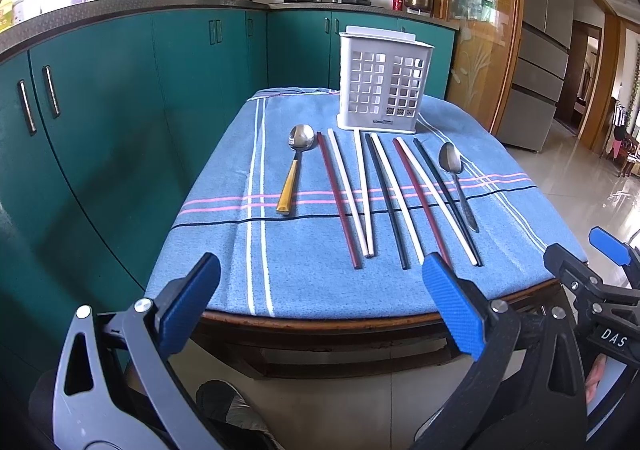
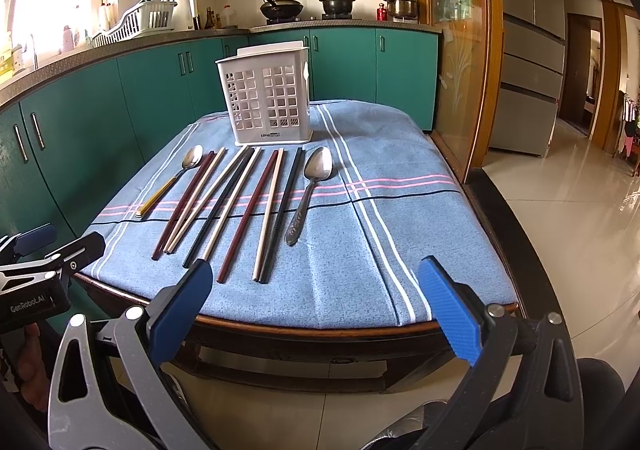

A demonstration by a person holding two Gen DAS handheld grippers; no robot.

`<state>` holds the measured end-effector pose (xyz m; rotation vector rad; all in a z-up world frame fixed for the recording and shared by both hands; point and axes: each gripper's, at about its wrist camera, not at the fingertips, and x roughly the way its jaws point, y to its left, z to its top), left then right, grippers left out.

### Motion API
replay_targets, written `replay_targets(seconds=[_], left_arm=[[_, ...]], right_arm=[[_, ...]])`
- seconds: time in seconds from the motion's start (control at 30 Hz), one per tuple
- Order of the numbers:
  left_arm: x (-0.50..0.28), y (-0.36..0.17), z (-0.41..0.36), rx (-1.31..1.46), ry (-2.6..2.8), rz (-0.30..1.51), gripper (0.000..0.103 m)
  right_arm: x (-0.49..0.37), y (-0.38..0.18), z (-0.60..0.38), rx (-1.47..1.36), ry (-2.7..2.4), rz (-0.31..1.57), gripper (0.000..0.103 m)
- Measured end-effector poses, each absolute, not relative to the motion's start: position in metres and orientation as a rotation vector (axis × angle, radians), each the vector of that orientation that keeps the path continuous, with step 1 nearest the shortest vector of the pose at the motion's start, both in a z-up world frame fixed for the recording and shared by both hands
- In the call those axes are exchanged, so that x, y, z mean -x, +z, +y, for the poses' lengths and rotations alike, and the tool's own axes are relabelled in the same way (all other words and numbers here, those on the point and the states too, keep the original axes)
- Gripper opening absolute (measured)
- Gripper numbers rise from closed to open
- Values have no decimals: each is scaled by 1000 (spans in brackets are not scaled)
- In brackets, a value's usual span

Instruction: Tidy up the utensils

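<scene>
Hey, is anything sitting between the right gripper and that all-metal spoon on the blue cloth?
Nothing visible. The open right gripper hovers off the table's near edge, and only bare blue striped cloth lies between it and the all-metal spoon.

Caddy (image 1: 384,86): inside hidden behind its perforated walls; base label too small to read in full.
Left tool (image 1: 320,292): body cut off by the bottom edge of its own view.
Right tool (image 2: 316,296): likewise cut off below.
Counter (image 2: 320,326): top hidden under the cloth (image 2: 340,282); legs mostly out of sight.
Fridge (image 2: 532,46): door sticker illegible.
</scene>
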<state>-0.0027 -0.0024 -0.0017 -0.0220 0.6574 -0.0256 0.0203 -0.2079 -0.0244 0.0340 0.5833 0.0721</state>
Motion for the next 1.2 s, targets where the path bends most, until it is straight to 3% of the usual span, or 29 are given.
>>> replay_targets(seconds=[0.3, 0.47, 0.6, 0.87, 1.07, 1.2], left_arm=[[13, 4, -9, 6, -51, 598, 100], [15, -11, -4, 112, -126, 573, 100], [0, -12, 2, 155, -151, 630, 100], [-79, 27, -4, 57, -172, 725, 100], [-163, 56, -8, 36, -213, 767, 100], [-217, 50, -2, 108, -238, 861, 97]], right_arm=[[3, -7, -203, 33, 75, 384, 100], [-17, -21, -212, -22, 135, 498, 100], [-23, -14, -216, -25, 126, 456, 100], [-87, 15, -215, 0, 219, 537, 100], [-186, 67, -220, -15, 213, 642, 100], [-251, 72, -219, -15, 238, 719, 100]])
